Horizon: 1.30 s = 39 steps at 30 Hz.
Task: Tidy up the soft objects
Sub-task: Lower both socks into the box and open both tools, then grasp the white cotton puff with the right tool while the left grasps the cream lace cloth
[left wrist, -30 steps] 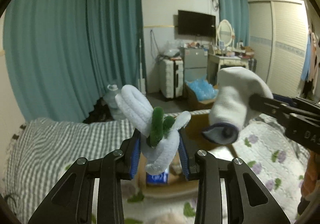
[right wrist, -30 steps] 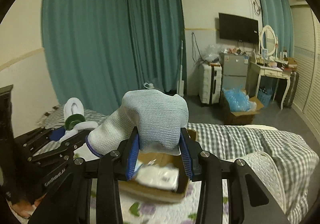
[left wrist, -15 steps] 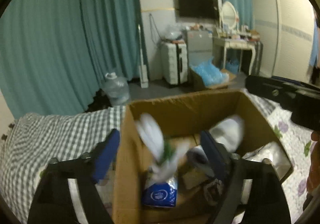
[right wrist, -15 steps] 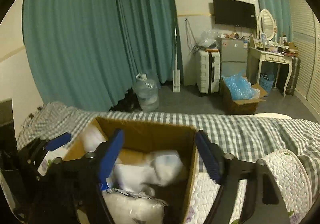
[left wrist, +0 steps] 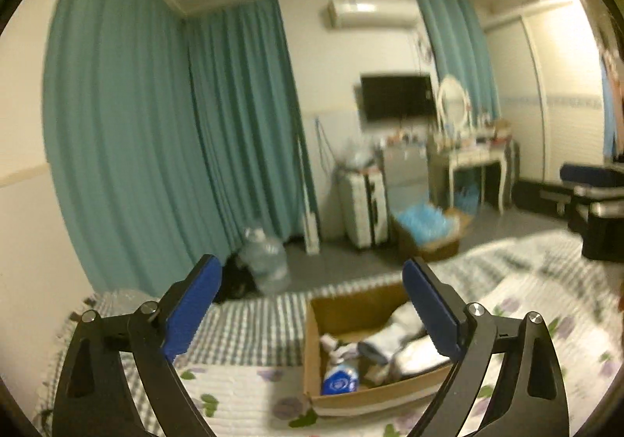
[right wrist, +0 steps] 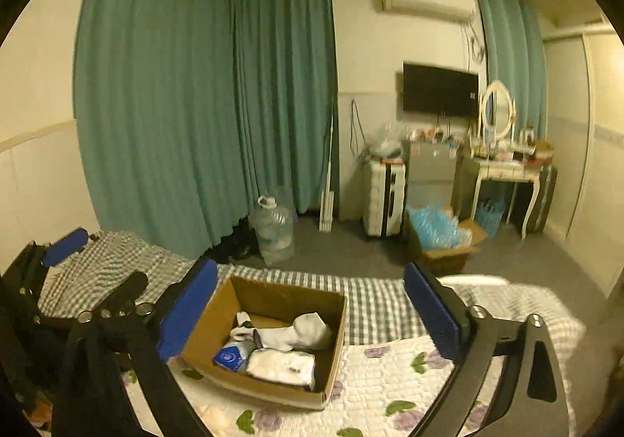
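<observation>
Both tools are seen with jaws spread wide and opening further, and nothing is held between the blue pads of either. The left tool (left wrist: pixel 312 314) and the right tool (right wrist: pixel 310 314) are raised above the bed (right wrist: pixel 390 366), angled slightly downward toward the cardboard box (right wrist: pixel 331 359), which is set on the floral quilt so that soft things can be gathered in 1 place.

Inside the box, a white sock (right wrist: pixel 304 331) is seen lying across the middle, with a small white and green plush piece (right wrist: pixel 241 322) at its far left corner. A folded white pack (right wrist: pixel 282 366) and a blue packet (right wrist: pixel 230 357) are lain near the front wall. These appear to be left loose because the box walls contain them.

From the right tool, the sock is found below and between the pads, well apart from them. From the left tool, the box is placed low and right of centre, beneath the right pad.
</observation>
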### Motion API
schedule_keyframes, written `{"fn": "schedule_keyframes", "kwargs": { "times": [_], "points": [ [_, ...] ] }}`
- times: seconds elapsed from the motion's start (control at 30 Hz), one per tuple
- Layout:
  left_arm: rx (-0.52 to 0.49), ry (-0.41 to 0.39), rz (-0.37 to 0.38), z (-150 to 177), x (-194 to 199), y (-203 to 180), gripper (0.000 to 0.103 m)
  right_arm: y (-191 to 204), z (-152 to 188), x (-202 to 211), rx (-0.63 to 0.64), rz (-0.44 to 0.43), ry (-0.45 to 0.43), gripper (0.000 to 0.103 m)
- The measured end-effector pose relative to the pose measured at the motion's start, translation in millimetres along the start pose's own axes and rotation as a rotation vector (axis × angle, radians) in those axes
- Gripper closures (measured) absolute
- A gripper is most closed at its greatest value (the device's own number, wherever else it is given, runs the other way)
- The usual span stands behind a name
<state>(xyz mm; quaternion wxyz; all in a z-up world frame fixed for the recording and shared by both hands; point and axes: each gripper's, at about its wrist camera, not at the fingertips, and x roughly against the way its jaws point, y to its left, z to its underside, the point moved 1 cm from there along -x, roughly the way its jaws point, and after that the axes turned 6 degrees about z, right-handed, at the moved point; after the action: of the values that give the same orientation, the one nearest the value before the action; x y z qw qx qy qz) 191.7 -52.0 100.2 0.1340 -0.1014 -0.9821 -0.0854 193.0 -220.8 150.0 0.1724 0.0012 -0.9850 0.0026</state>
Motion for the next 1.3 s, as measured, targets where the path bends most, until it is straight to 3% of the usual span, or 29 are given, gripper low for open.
{"fn": "schedule_keyframes", "kwargs": {
  "times": [0.07,0.27,0.53,0.63,1.0,1.3],
  "points": [
    [0.025,-0.052,0.008,-17,36,6,0.007,6,-11,31,0.019,0.008,-0.007,0.001],
    [0.083,-0.091,0.052,-39,100,19,0.007,25,-22,110,0.074,0.033,-0.049,0.001],
    [0.116,-0.067,0.040,-18,134,28,0.006,42,6,139,0.105,0.041,-0.034,0.001],
    [0.145,-0.014,0.066,2,128,29,0.007,50,28,126,0.117,0.040,0.007,0.001],
    [0.198,0.148,0.020,88,67,28,0.007,63,128,17,0.133,0.027,0.181,0.001],
    [0.223,0.299,0.040,164,7,16,0.007,43,218,-67,0.074,0.062,0.325,0.001]
  ]
}}
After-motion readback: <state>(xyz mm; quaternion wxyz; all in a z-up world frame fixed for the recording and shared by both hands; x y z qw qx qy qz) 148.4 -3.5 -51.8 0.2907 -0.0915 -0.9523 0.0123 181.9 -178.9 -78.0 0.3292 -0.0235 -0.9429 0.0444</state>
